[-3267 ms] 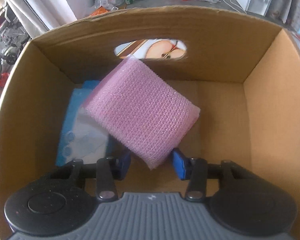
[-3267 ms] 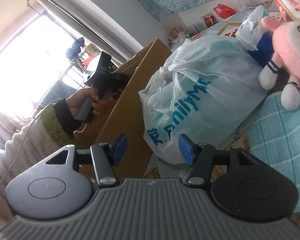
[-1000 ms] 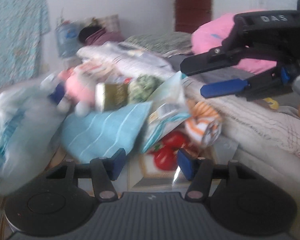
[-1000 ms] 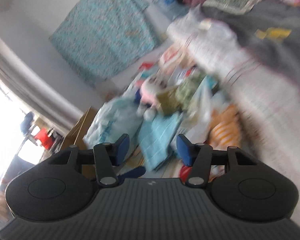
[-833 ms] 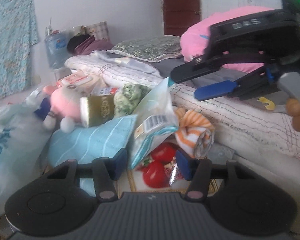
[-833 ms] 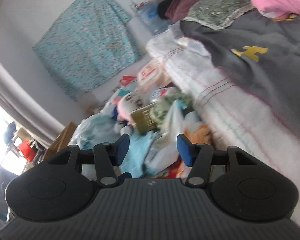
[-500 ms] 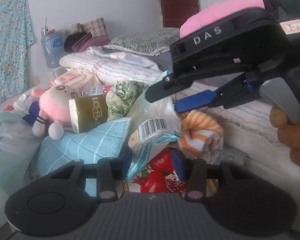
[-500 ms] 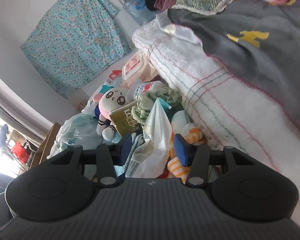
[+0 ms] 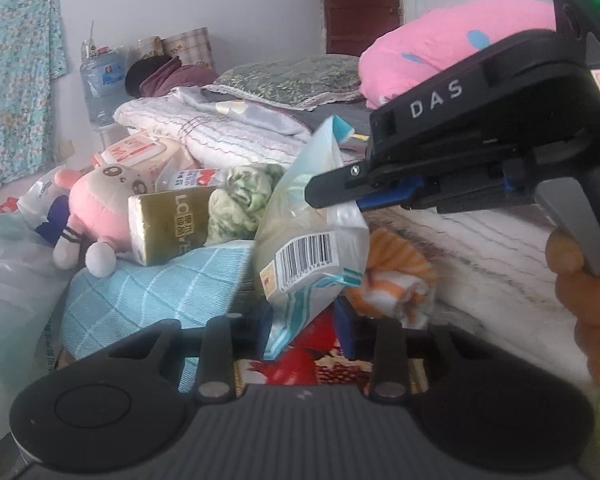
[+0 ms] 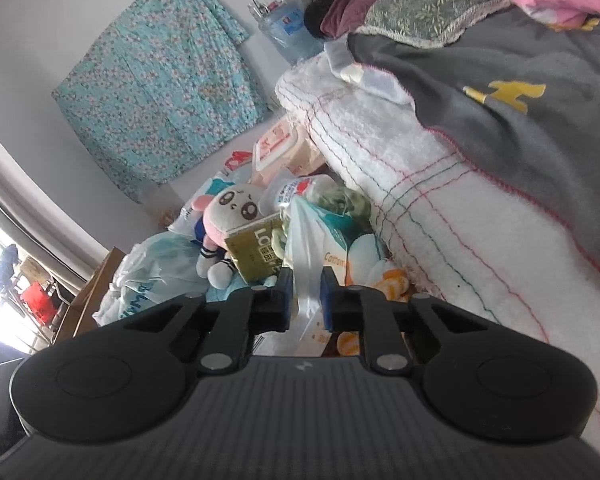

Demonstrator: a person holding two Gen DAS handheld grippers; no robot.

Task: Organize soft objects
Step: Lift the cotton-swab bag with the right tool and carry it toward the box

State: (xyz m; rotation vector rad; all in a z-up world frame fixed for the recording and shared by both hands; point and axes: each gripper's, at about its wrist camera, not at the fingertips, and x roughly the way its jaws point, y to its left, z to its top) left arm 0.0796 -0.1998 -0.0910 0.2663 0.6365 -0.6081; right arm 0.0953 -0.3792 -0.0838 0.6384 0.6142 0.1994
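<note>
A white and teal plastic packet [image 9: 312, 240] with a barcode stands on end in the pile beside the bed. My right gripper [image 10: 304, 300] is shut on its thin upper edge [image 10: 302, 240]. In the left wrist view the right gripper [image 9: 340, 199] comes in from the right, a hand on its trigger. My left gripper [image 9: 306, 330] is closing around the packet's lower corner. The left pad sits against the packet, while the right pad [image 9: 346, 334] still stands slightly apart from it.
Around the packet lie a pink rabbit plush [image 9: 100, 200], an olive tissue pack [image 9: 168, 224], a green cloth [image 9: 244, 196], a light blue towel [image 9: 152, 292] and an orange-striped soft item [image 9: 396, 276]. The bed [image 9: 480, 240] borders the right; a cardboard box [image 10: 96, 292] stands far left.
Both grippers swung from the box to the pile. The right one came in over the packet and shut on its top edge. The left one's jaws narrowed around the packet's lower corner.
</note>
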